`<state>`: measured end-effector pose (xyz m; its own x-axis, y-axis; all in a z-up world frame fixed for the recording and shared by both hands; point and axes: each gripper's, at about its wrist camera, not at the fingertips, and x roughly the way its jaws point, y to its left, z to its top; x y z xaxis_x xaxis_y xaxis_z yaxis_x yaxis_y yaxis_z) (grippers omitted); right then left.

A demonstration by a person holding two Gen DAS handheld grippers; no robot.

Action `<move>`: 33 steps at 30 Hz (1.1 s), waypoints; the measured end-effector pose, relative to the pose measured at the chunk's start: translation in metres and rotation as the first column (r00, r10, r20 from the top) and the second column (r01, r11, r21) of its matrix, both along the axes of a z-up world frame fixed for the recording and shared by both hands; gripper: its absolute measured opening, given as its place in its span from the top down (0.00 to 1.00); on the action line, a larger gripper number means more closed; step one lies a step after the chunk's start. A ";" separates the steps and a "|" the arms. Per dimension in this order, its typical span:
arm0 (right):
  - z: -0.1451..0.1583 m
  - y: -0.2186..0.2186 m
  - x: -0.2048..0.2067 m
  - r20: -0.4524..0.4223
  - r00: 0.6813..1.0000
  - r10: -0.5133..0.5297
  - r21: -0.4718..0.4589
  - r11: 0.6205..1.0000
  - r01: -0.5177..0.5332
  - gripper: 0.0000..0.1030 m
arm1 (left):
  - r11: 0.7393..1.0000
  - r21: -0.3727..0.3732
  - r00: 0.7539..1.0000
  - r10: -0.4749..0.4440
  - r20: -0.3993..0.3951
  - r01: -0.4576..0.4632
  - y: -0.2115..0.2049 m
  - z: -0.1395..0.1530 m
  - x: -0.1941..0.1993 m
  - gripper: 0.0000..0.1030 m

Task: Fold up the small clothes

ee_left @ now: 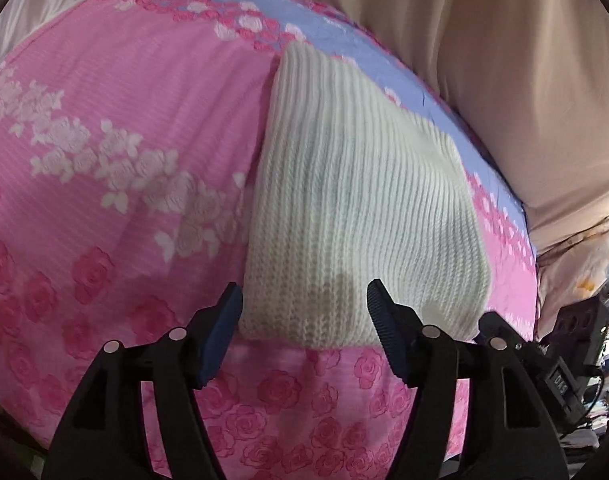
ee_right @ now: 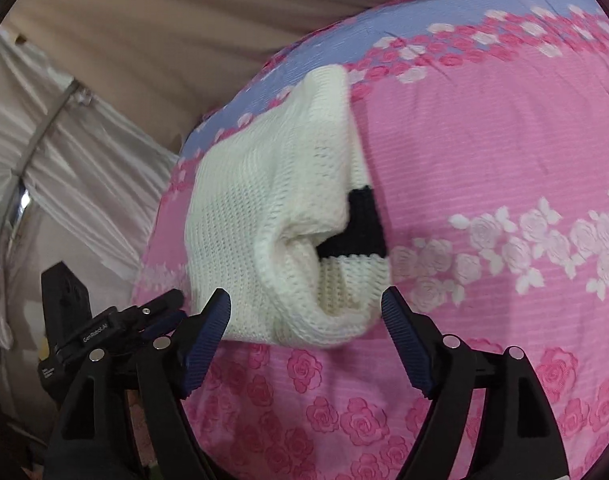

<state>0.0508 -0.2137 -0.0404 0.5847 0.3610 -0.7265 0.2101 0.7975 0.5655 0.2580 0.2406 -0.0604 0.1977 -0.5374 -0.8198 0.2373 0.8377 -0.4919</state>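
Now folded white knit (ee_left: pixel 356 216) just ahead of open left claw (ee_left: pixel 304 308); untouched

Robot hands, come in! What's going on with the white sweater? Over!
Left gripper open, right gripper open, both empty. White knit sweater lies folded on the pink rose blanket, black stripe showing at one side. Nothing in the way.
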 end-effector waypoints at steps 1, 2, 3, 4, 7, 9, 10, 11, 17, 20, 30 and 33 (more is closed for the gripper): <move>-0.002 0.003 0.007 -0.002 1.000 0.026 -0.015 1.000 -0.026 0.41 | 1.000 0.018 1.000 -0.010 -0.002 0.010 -0.005 -0.005 -0.002 0.39; -0.004 0.003 0.014 -0.015 0.999 0.048 -0.019 0.999 -0.049 0.95 | 0.999 0.032 1.000 -0.022 -0.001 0.022 -0.009 -0.008 -0.005 0.39; -0.003 -0.002 0.019 -0.027 0.999 0.040 -0.005 0.999 -0.040 0.93 | 0.997 0.065 0.999 -0.035 0.009 0.035 -0.014 -0.011 -0.005 0.40; 0.008 -0.012 0.016 0.018 1.000 0.000 0.026 1.000 -0.001 0.93 | 0.996 0.083 0.999 -0.045 0.014 0.044 -0.016 -0.010 -0.006 0.42; 0.040 -0.034 0.003 0.117 0.992 -0.056 -0.018 0.998 0.059 0.93 | 0.997 0.068 0.998 -0.051 0.047 0.048 -0.014 0.004 -0.004 0.43; 0.017 -0.044 0.005 0.041 0.998 -0.046 -0.043 0.998 0.048 0.91 | 0.996 0.075 0.997 -0.045 0.059 0.040 -0.012 0.006 -0.001 0.43; -0.010 -0.045 0.011 -0.059 0.998 -0.016 -0.053 0.998 0.012 0.89 | 0.996 0.081 0.998 -0.048 0.048 0.044 -0.012 0.002 0.002 0.43; -0.030 -0.043 0.013 -0.134 0.991 -0.002 -0.068 0.998 -0.007 0.86 | 0.995 0.092 0.998 -0.046 0.032 0.043 -0.013 -0.002 0.004 0.43; -0.002 -0.036 0.005 0.002 0.997 -0.081 -0.011 0.997 0.081 0.28 | 1.000 0.020 1.000 0.009 0.027 -0.009 -0.005 0.011 0.022 0.31; -0.017 -0.034 0.024 -0.038 0.998 -0.057 -0.017 0.998 0.056 0.23 | 1.000 0.014 1.000 0.001 -0.010 -0.001 -0.016 0.002 0.040 0.26; 0.018 -0.022 0.026 0.052 0.998 -0.041 0.184 0.982 0.031 0.82 | 0.993 -0.096 0.991 -0.083 -0.102 0.073 -0.018 0.013 0.080 0.74; 0.000 -0.014 0.025 0.006 0.999 -0.033 0.178 0.984 0.032 0.74 | 0.997 0.000 0.996 -0.077 -0.053 0.077 -0.010 0.020 0.083 0.74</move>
